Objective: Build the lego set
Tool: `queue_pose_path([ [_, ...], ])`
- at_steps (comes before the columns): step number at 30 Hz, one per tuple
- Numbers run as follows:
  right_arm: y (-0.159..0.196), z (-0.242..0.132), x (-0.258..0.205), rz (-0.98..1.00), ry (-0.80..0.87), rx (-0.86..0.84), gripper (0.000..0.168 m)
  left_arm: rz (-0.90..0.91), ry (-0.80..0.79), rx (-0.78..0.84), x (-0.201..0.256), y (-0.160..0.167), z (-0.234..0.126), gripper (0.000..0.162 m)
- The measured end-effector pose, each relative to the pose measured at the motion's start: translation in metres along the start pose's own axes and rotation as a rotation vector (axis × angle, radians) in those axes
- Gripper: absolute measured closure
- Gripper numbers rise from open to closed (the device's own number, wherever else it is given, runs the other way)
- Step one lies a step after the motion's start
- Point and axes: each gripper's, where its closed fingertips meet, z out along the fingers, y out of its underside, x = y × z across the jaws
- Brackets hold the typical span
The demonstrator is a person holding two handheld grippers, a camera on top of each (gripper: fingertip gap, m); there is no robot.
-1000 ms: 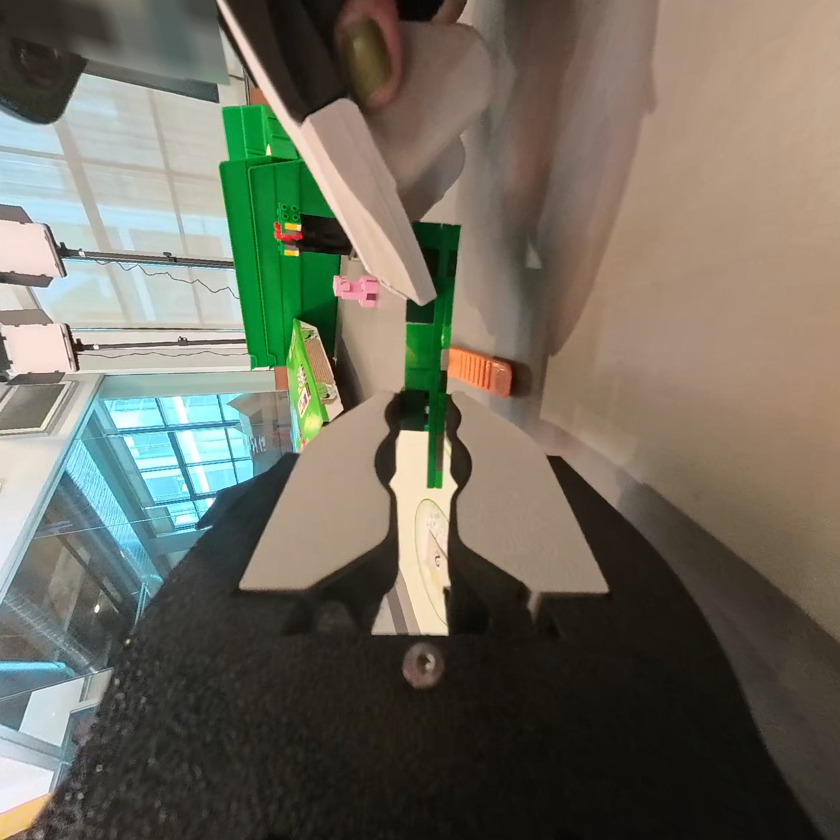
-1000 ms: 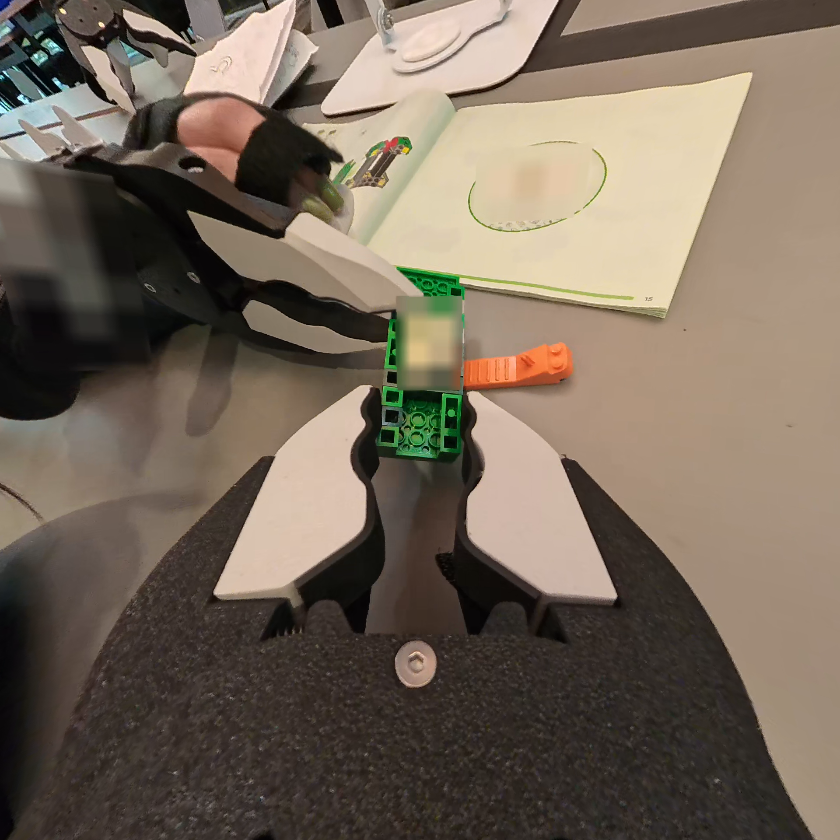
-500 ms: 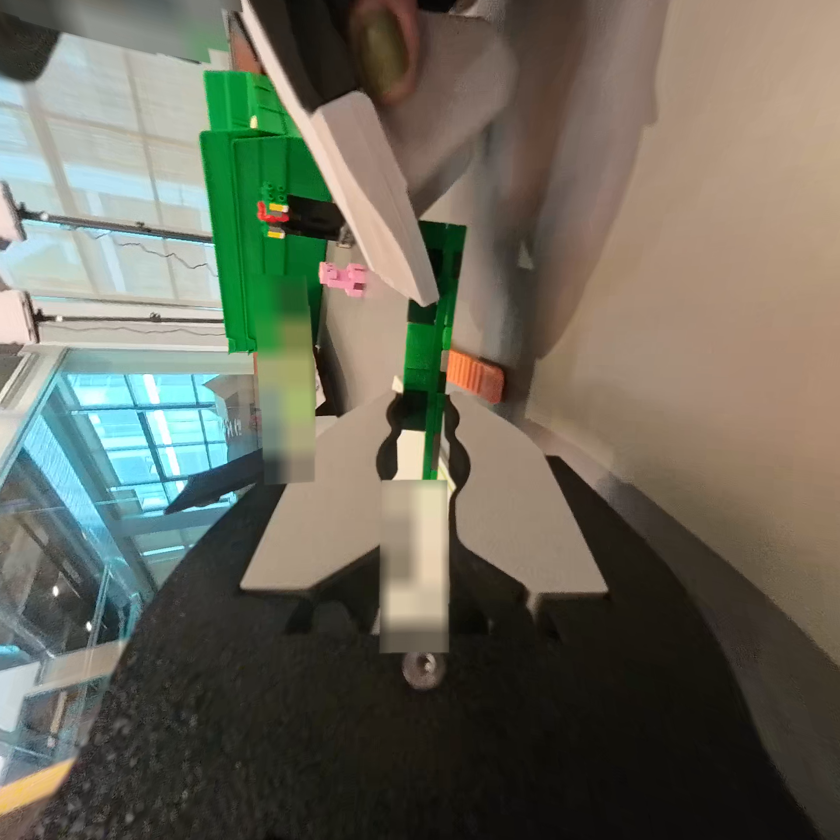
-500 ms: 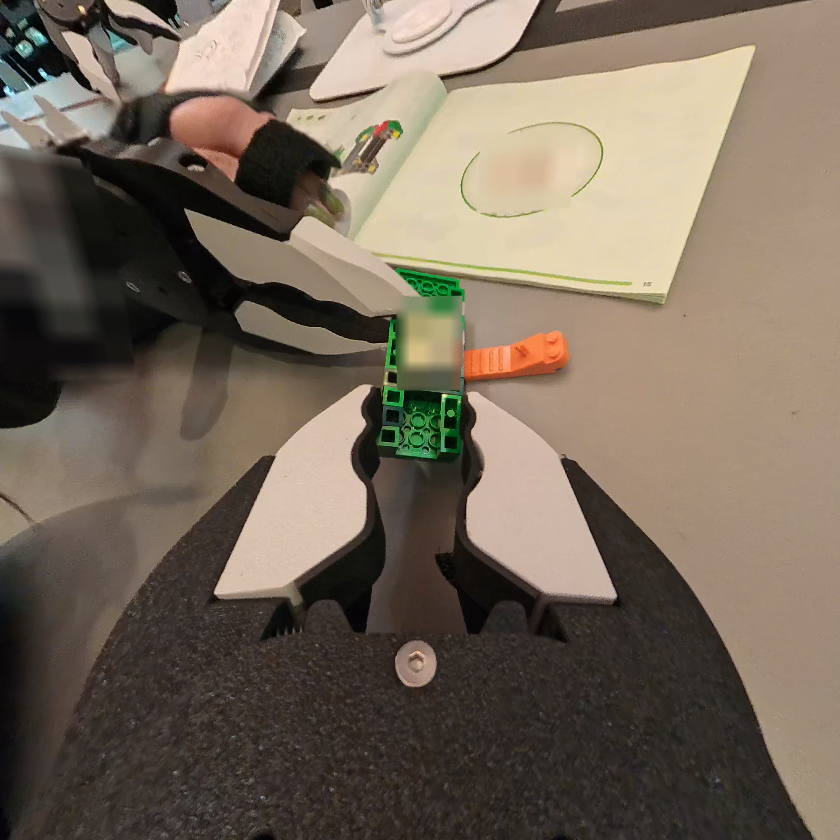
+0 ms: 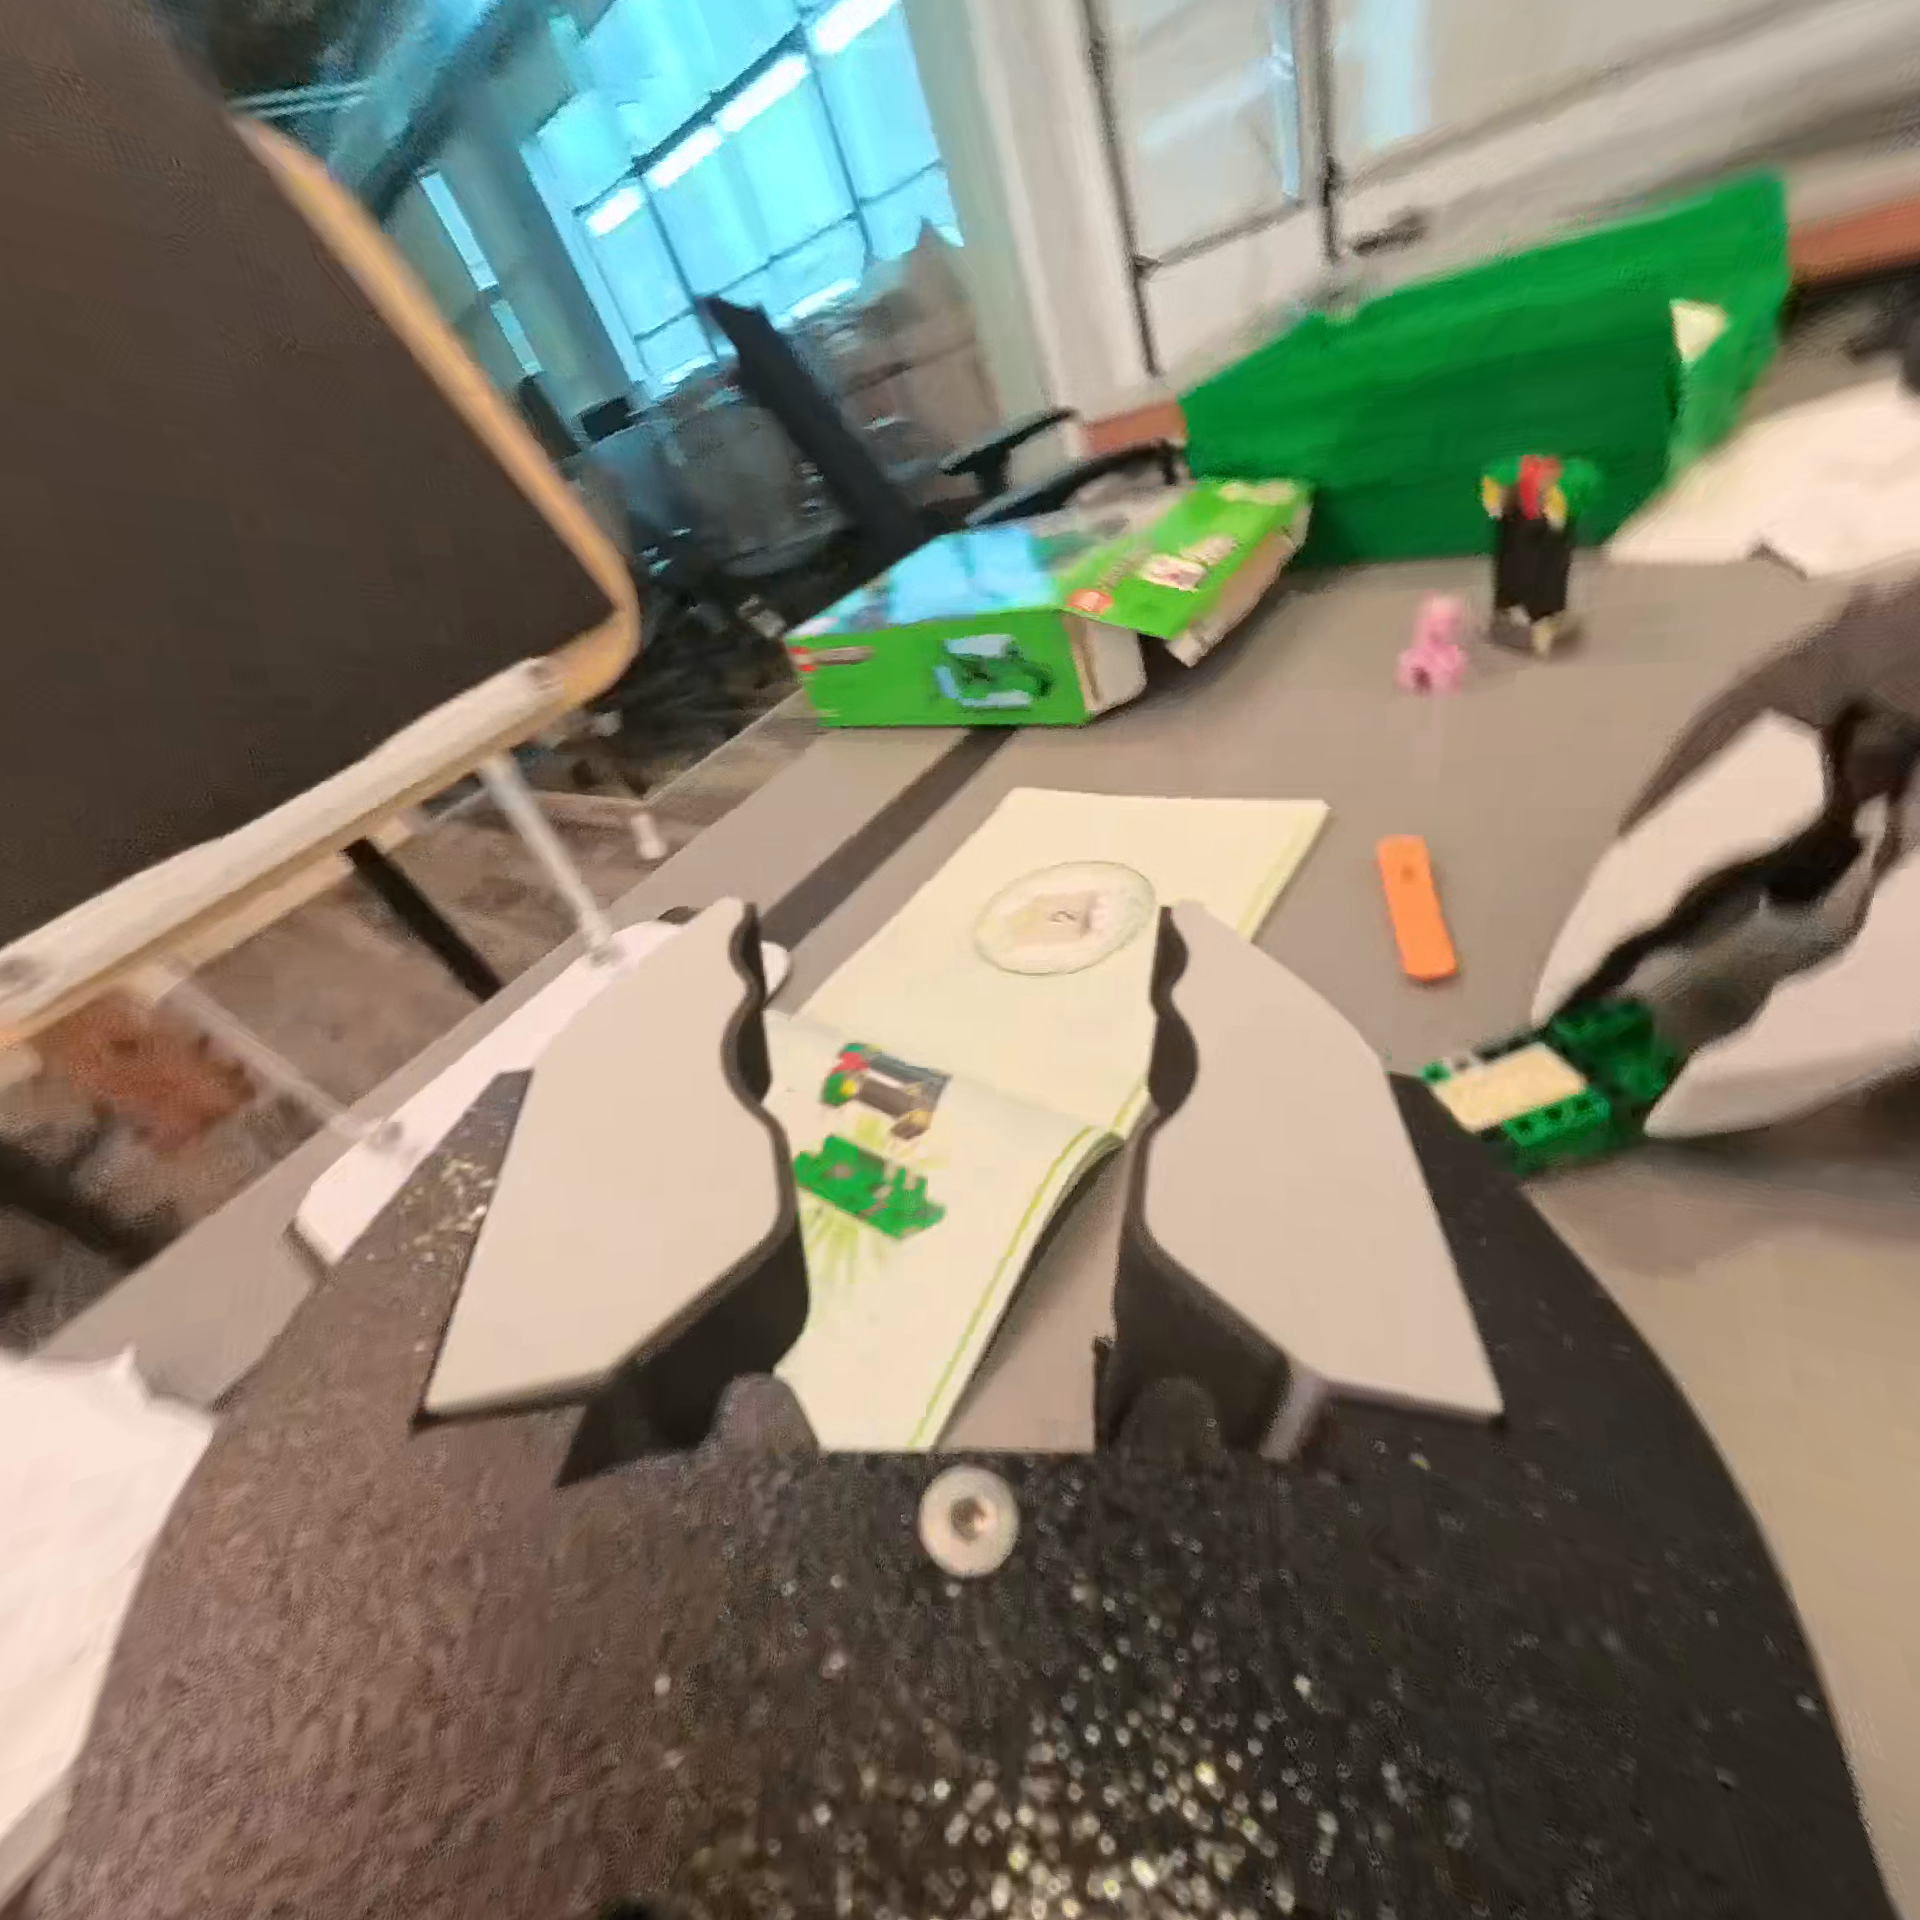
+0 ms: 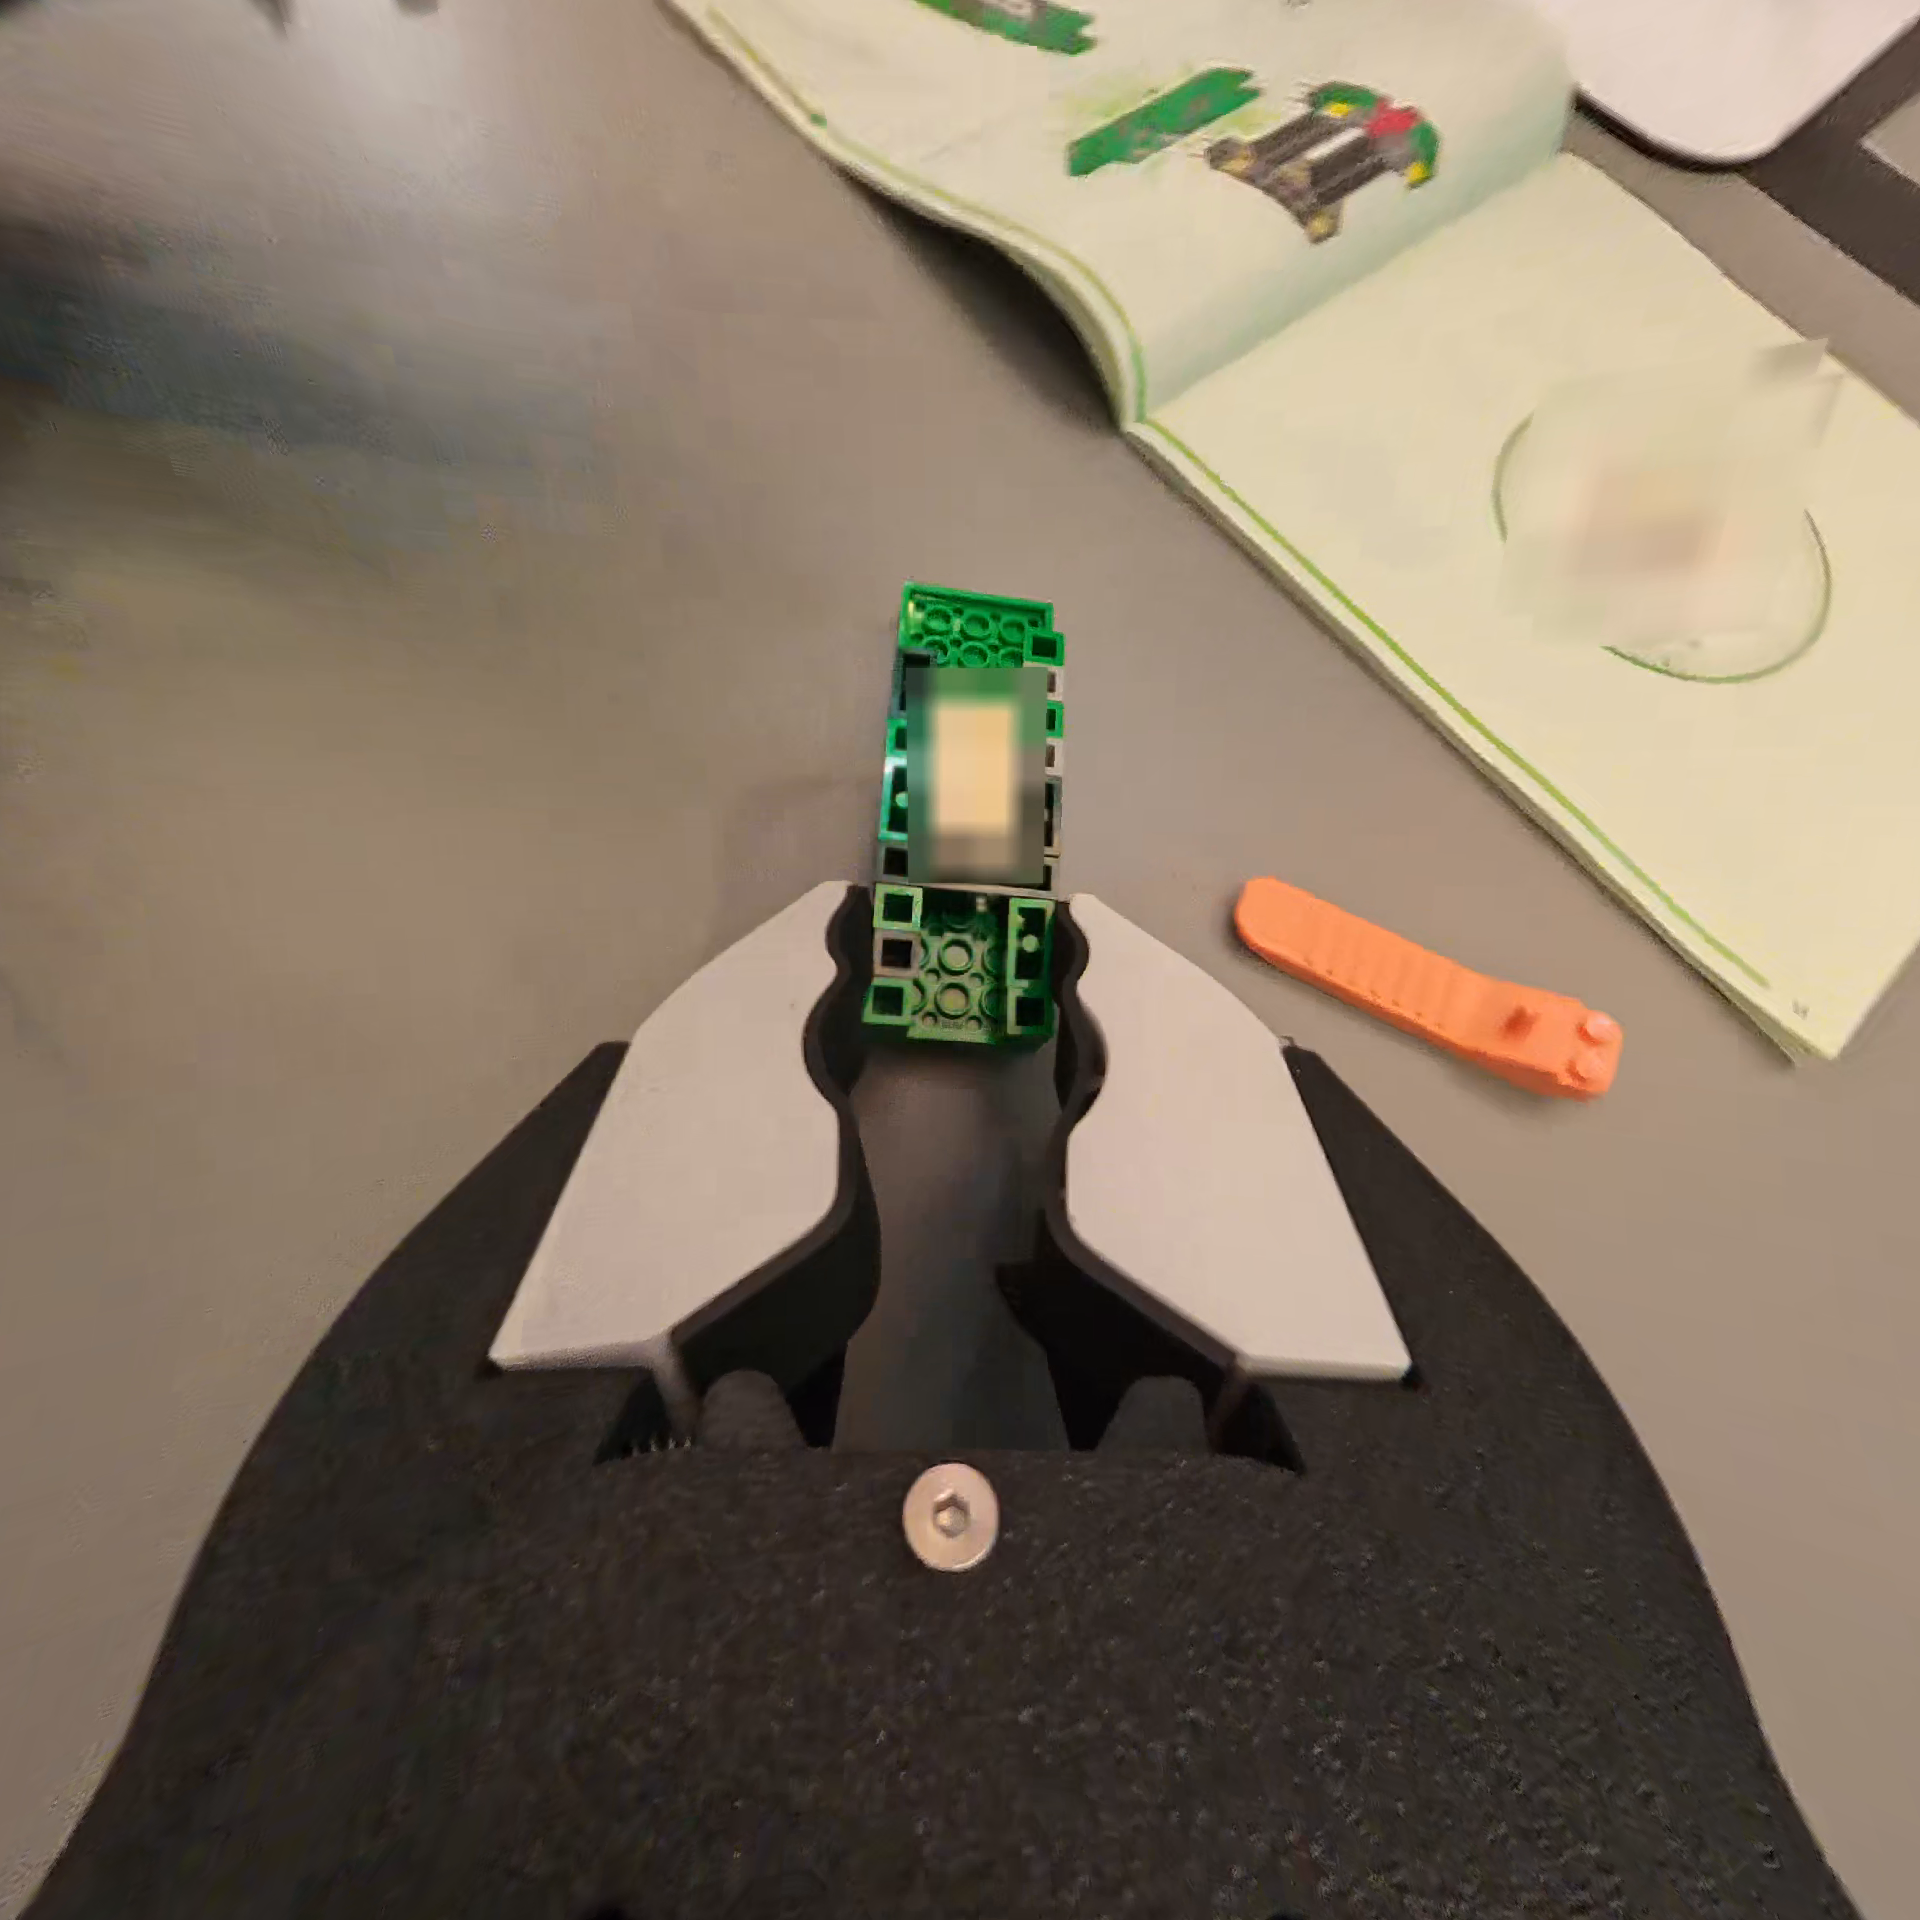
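Your right gripper (image 6: 961,971) is clamped on the near end of the green lego assembly (image 6: 971,727), fingers pressed against both its sides, with the rest of the build sticking out beyond the fingertips over the grey table (image 6: 436,727). Whether the far end rests on the table or hangs just above it, you cannot tell from here. To its right lies the orange brick separator (image 6: 1423,987), near the build but apart from it, and just past that sits the near edge of the open instruction booklet (image 6: 1403,436). Left of the build the table is bare, so that is your open side.

Your left gripper (image 5: 956,966) is spread wide with nothing between its fingers, hovering above the booklet (image 5: 1039,1039); the printed page shows through the gap. In that view your right gripper (image 5: 1652,1049) shows at the right edge with the green assembly (image 5: 1538,1081) in its fingertips, well apart from your left. The separator (image 5: 1413,914) lies between the booklet's right edge and that gripper.

Farther off, a small pink figure (image 5: 1434,649) and a black build with green, red and yellow on top (image 5: 1532,561) stand on the table near a green bin (image 5: 1507,384). A green set box (image 5: 987,634) lies on its side near the table's far left edge, where the surface drops away to the floor.
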Motion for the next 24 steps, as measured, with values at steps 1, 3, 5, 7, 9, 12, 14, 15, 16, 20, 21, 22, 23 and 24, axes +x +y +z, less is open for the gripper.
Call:
queue_pose_path([
  [1, -0.002, 0.001, -0.004, -0.015, -0.013, 0.000, 0.136, -0.058, -0.047, 0.008, -0.013, -0.010, -0.015, 0.087],
  [3, -0.004, 0.003, -0.010, -0.034, -0.031, 0.005, 0.136, -0.162, -0.168, 0.023, -0.039, -0.030, -0.046, 0.084],
  [5, -0.004, 0.004, -0.013, -0.056, -0.038, -0.004, 0.135, -0.243, -0.303, 0.019, -0.063, -0.044, -0.078, 0.078],
  [7, -0.003, 0.005, -0.016, -0.076, -0.047, -0.010, 0.135, -0.298, -0.404, -0.006, -0.077, -0.047, -0.104, 0.079],
  [9, -0.004, 0.006, -0.020, -0.097, -0.061, 0.001, 0.133, -0.319, -0.470, -0.052, -0.084, -0.040, -0.125, 0.079],
  [12, -0.007, 0.003, -0.026, -0.115, -0.080, 0.028, 0.121, -0.336, -0.541, -0.101, -0.086, -0.020, -0.148, 0.074],
  [14, -0.007, -0.001, -0.026, -0.135, -0.081, 0.034, 0.115, -0.357, -0.599, -0.151, -0.087, 0.000, -0.165, 0.071],
  [15, -0.007, -0.004, -0.025, -0.143, -0.076, 0.039, 0.113, -0.362, -0.640, -0.179, -0.089, 0.011, -0.176, 0.070],
  [16, -0.008, -0.009, -0.024, -0.151, -0.072, 0.050, 0.111, -0.368, -0.683, -0.197, -0.091, 0.020, -0.188, 0.070],
  [20, -0.026, -0.035, -0.012, -0.134, -0.047, 0.196, 0.113, -0.417, -0.782, -0.233, -0.093, 0.051, -0.229, 0.070],
  [21, -0.034, -0.041, -0.009, -0.116, -0.054, 0.247, 0.114, -0.427, -0.790, -0.243, -0.091, 0.058, -0.235, 0.069],
  [22, -0.043, -0.045, -0.005, -0.096, -0.061, 0.295, 0.115, -0.432, -0.792, -0.250, -0.089, 0.064, -0.240, 0.069],
  [23, -0.052, -0.049, -0.001, -0.075, -0.065, 0.338, 0.116, -0.428, -0.792, -0.257, -0.088, 0.070, -0.243, 0.071],
  [24, -0.060, -0.051, 0.004, -0.056, -0.059, 0.369, 0.117, -0.416, -0.794, -0.267, -0.088, 0.076, -0.245, 0.072],
])
